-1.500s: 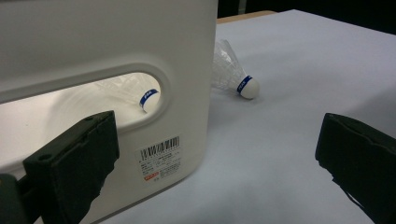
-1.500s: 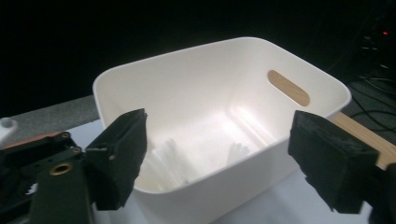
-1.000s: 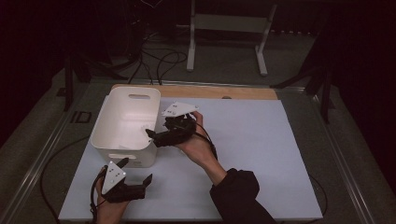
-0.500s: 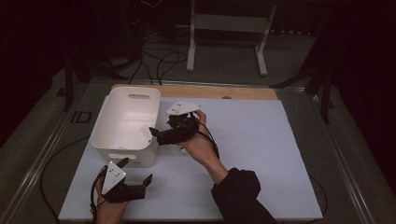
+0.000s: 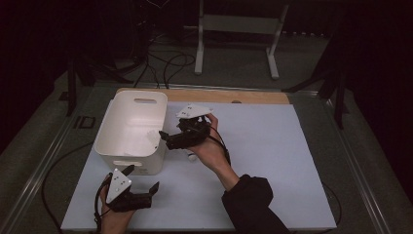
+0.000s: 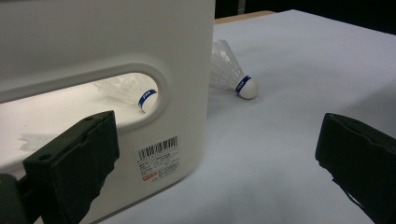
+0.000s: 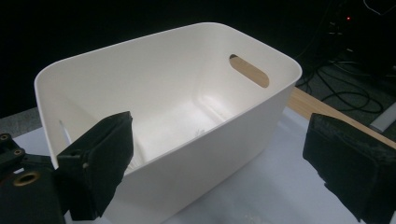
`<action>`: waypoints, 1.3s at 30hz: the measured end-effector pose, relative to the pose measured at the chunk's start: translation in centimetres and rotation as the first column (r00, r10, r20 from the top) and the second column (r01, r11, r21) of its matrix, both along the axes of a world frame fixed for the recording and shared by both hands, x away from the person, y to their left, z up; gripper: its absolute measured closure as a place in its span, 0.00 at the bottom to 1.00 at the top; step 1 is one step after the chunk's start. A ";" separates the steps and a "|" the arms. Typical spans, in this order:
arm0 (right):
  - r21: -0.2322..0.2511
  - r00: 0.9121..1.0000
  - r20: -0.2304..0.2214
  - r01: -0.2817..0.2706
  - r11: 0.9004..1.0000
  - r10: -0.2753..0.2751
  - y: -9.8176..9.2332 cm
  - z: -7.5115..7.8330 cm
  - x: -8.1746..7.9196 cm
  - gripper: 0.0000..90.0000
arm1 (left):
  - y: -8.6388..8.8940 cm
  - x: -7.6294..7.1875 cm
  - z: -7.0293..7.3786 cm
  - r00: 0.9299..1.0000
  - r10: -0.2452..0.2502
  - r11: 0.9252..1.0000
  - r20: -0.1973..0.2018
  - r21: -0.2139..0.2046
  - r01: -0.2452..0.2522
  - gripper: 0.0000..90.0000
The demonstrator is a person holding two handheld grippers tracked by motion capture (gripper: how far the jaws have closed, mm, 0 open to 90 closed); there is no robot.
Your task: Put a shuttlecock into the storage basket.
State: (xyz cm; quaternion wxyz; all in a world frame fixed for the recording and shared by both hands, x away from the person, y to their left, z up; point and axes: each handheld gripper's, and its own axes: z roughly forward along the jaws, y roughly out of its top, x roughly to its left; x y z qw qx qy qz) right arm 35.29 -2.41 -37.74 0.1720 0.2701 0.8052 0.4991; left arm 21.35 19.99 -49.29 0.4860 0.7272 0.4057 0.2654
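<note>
A white plastic bin (image 5: 130, 164) stands on the white table sheet (image 5: 272, 161). One white shuttlecock with a blue band (image 6: 140, 94) lies inside it, seen through the handle slot. A second shuttlecock (image 6: 236, 77) lies on the sheet just right of the bin (image 6: 177, 56), under my right hand (image 5: 192, 156). My right gripper (image 5: 165, 139) hovers at the bin's right rim and looks down into the bin (image 7: 163, 35). Its jaws (image 7: 219, 140) have just been opening and hold nothing. My left gripper (image 5: 142, 178) rests near the bin's front corner, open and with nothing in it (image 6: 215, 140).
A wooden strip (image 5: 234, 96) runs along the table's far edge. Behind it stands a metal frame (image 5: 234, 29) with cables on the floor (image 5: 170, 63). Bare sheet stretches to the right of my right hand.
My right gripper has shifted slightly up and to the right at the bin's rim. The left gripper has stayed put.
</note>
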 end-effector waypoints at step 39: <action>0.009 0.994 -0.021 0.110 0.994 -0.110 -1.8 -0.7 2.3 0.10 | 0.0 0.1 0.0 1.000 -0.001 1.000 -0.001 0.004 0.001 0.00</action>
